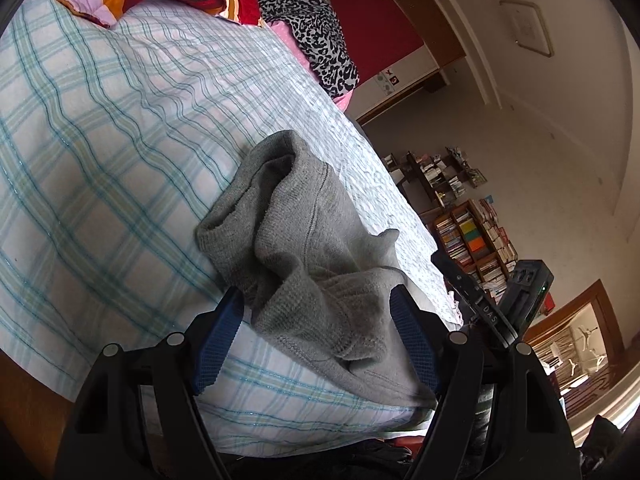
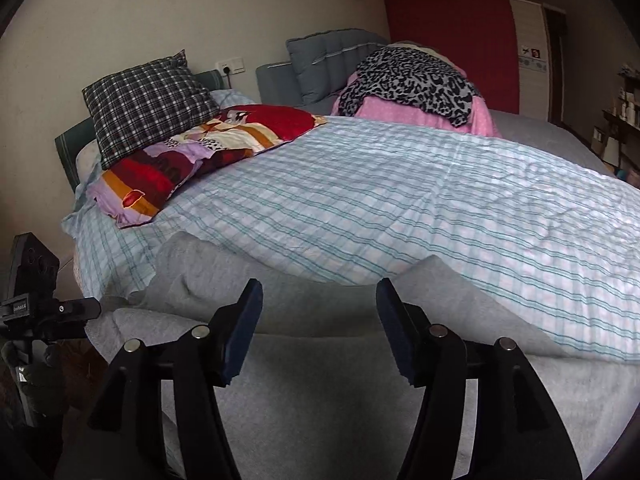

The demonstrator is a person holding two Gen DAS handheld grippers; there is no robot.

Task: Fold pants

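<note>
Left gripper (image 1: pixel 316 344) jaws spread, bunched grey pants (image 1: pixel 312 248) between pads, not pinched. Right gripper (image 2: pixel 318 328) jaws apart over flat grey fabric — nothing clamped. Pants at near edge of plaid bedsheet (image 2: pixel 400 208) — likely staging for fold. Pillows (image 2: pixel 192 148) beyond.

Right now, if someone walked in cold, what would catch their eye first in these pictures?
Probably the crumpled grey pants lying on the pale blue checked bedspread, bunched between the open blue pads of the left gripper. Next, the bright red and purple patterned pillow at the head of the bed, with a dark plaid pillow leaning on it. Further back, a leopard-print cloth drapes over something pink.
</note>
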